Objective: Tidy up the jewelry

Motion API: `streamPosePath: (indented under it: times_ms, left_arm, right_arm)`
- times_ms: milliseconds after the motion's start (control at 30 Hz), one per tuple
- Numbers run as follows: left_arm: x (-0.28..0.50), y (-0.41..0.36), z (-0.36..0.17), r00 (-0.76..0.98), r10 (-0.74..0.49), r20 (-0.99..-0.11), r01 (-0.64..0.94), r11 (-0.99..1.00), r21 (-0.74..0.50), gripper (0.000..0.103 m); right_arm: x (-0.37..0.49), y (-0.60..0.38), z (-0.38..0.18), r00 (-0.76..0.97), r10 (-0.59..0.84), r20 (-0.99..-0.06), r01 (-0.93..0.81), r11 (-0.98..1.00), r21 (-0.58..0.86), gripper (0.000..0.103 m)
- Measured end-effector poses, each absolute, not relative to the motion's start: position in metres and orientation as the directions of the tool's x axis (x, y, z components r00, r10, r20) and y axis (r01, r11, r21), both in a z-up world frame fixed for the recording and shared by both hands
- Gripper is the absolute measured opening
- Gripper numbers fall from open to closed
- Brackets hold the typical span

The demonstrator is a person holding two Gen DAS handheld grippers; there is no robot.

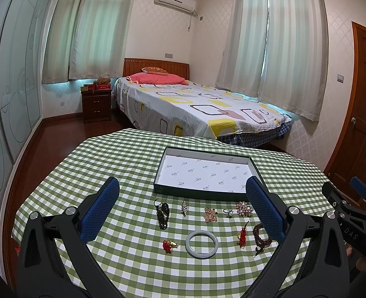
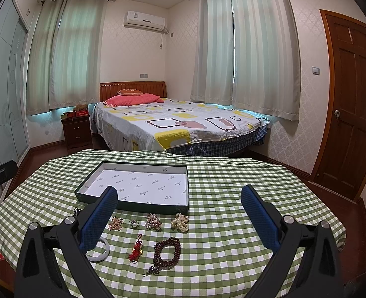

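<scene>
Nearest, left gripper [image 1: 183, 207] and right gripper [image 2: 178, 214] spread wide, gripping nothing, above the table's [image 1: 123, 164] near edge. Just beyond, a pale bangle [image 1: 201, 243], dark bead bracelet [image 2: 167, 252] and two red charms. Behind those, a row of brooches [image 2: 153, 221]. Farther toward the table's middle, an open tray [image 1: 159, 173], white-lined.

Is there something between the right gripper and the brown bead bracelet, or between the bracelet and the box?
Nothing blocks the right gripper from the brown bead bracelet. Between the bracelet and the box, a row of brooches lies on the tablecloth.
</scene>
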State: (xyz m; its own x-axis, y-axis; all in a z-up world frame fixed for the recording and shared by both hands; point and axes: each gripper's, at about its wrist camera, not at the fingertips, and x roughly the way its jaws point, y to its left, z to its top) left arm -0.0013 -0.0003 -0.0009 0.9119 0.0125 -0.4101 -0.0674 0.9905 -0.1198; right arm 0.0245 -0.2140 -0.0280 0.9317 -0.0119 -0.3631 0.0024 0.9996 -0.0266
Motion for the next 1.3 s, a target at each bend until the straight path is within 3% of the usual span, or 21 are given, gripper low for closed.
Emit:
streamPosePath:
  times_ms: [800, 1100, 1300]
  left_arm:
    - [0.001, 0.002, -0.007, 0.907, 0.012, -0.421, -0.066, 0.991, -0.115, 0.099]
    - [0.018, 0.008, -0.040, 0.899, 0.029, -0.437, -0.074, 0.993, -0.088, 0.099]
    - [0.045, 0.013, -0.090, 0.837, -0.006, -0.548, -0.059, 0.993, -0.100, 0.099]
  right_arm:
    - [0.026, -0.212, -0.029, 0.932, 0.000, -0.362, -0.010, 1.000, -0.025, 0.097]
    - [0.037, -0.214, -0.059, 0.935, 0.025, -0.354, -0.037, 0.999, -0.025, 0.097]
    - [0.054, -0.216, -0.097, 0.911, 0.021, -0.411, -0.049, 0.997, -0.057, 0.097]
